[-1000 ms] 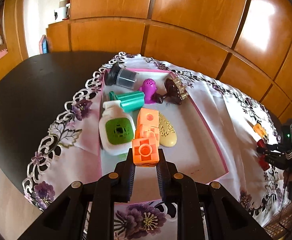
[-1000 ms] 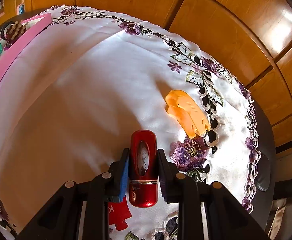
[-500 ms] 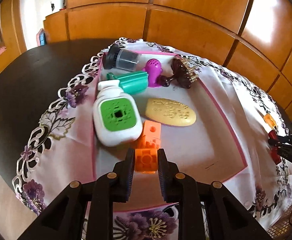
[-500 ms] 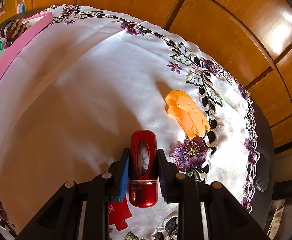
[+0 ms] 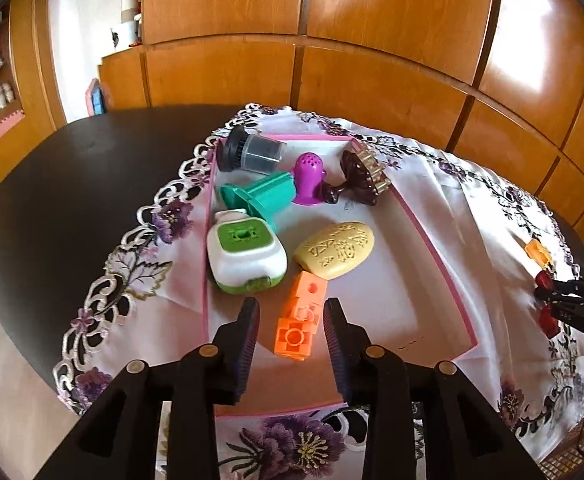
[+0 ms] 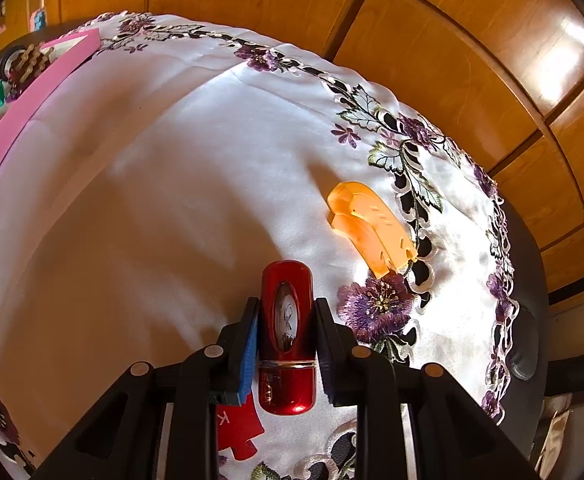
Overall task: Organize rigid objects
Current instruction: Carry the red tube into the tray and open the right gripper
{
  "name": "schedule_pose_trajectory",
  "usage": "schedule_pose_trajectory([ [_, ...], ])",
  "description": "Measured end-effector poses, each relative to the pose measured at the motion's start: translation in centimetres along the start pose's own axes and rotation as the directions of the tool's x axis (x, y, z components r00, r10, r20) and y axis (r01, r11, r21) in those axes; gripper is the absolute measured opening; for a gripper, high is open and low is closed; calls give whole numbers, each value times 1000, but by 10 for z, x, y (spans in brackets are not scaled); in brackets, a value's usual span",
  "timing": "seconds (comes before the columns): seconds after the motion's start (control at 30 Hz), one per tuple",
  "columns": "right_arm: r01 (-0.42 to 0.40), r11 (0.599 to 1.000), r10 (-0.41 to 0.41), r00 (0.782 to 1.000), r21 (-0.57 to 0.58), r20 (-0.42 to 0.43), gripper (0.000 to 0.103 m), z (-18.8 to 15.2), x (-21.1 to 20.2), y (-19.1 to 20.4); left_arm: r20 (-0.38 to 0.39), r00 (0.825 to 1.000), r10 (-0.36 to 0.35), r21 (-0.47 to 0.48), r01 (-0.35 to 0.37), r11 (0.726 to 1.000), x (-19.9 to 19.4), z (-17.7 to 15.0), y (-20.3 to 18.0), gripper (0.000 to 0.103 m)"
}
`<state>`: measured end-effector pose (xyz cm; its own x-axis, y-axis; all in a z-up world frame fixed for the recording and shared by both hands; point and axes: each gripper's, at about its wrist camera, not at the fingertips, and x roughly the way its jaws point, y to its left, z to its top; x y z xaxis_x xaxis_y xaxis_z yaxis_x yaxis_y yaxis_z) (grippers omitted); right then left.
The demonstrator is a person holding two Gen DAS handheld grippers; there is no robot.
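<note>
orange block (image 5: pixel 300 320) between parted fingers (image 5: pixel 247 334) – untouched

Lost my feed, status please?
Left gripper open, orange block down in pink tray. Right gripper shut on red case. Nothing blocking.

letter "K" on red puzzle piece (image 6: pixel 235 426)

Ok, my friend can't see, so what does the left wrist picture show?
The open left gripper sits around an orange plastic block piece lying on a pink-edged tray, its fingers not touching it. Farther back on the tray are a white and green bottle, a yellow oval soap, a teal tube, a purple cap and a brown brush.
</note>
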<state>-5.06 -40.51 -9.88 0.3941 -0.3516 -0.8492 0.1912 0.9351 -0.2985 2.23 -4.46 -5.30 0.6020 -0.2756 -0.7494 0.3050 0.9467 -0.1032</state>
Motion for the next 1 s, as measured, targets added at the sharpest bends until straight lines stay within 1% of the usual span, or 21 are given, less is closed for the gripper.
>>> schedule_pose_trajectory([
  [0.17, -20, 997, 17, 999, 70, 44, 25, 3, -9, -12, 3, 1000, 18, -12, -18, 1000, -4, -1, 3, 34],
  [0.3, -97, 980, 77, 990, 173, 119, 25, 7, -25, -28, -1, 1000, 23, -22, -23, 999, -4, -1, 6, 34],
  [0.4, -177, 955, 138, 975, 237, 173, 25, 11, -42, -32, 3, 1000, 29, -33, -29, 999, -6, 0, 10, 35],
  [0.43, -212, 945, 167, 967, 247, 193, 25, 14, -48, -31, 4, 1000, 29, -39, -29, 999, -6, 0, 12, 35],
  [0.5, -297, 922, 239, 941, 246, 240, 25, 21, -63, -21, 6, 1000, 30, -46, -30, 999, -8, 1, 14, 35],
  [0.53, -331, 913, 270, 929, 238, 254, 25, 24, -69, -14, 9, 999, 31, -47, -31, 998, -9, 1, 15, 35],
  [0.57, -370, 902, 308, 912, 222, 269, 25, 29, -76, -4, 14, 999, 33, -46, -32, 998, -10, 1, 15, 35],
  [0.67, -478, 867, 426, 857, 139, 289, 25, 45, -93, 36, 24, 999, 35, -46, -34, 998, -14, 0, 16, 35],
  [0.73, -529, 844, 488, 827, 89, 279, 25, 56, -99, 64, 27, 999, 37, -50, -36, 998, -16, 0, 18, 35],
  [0.77, -561, 826, 529, 806, 57, 264, 25, 63, -101, 83, 27, 999, 38, -55, -37, 998, -16, 0, 20, 35],
  [0.8, -580, 814, 556, 793, 30, 249, 25, 68, -102, 99, 27, 999, 39, -58, -37, 998, -16, 0, 21, 35],
  [0.83, -589, 808, 571, 787, 8, 236, 25, 71, -102, 113, 26, 999, 39, -63, -37, 997, -17, 0, 23, 36],
  [0.9, -599, 800, 593, 784, -27, 186, 25, 78, -97, 147, 26, 999, 40, -72, -38, 997, -17, -1, 27, 36],
  [0.93, -603, 797, 600, 784, -34, 158, 25, 80, -92, 161, 25, 999, 41, -76, -39, 996, -18, -2, 29, 37],
  [1.0, -599, 800, 599, 795, -29, 90, 25, 86, -77, 189, 21, 999, 43, -85, -41, 996, -17, -3, 32, 38],
])
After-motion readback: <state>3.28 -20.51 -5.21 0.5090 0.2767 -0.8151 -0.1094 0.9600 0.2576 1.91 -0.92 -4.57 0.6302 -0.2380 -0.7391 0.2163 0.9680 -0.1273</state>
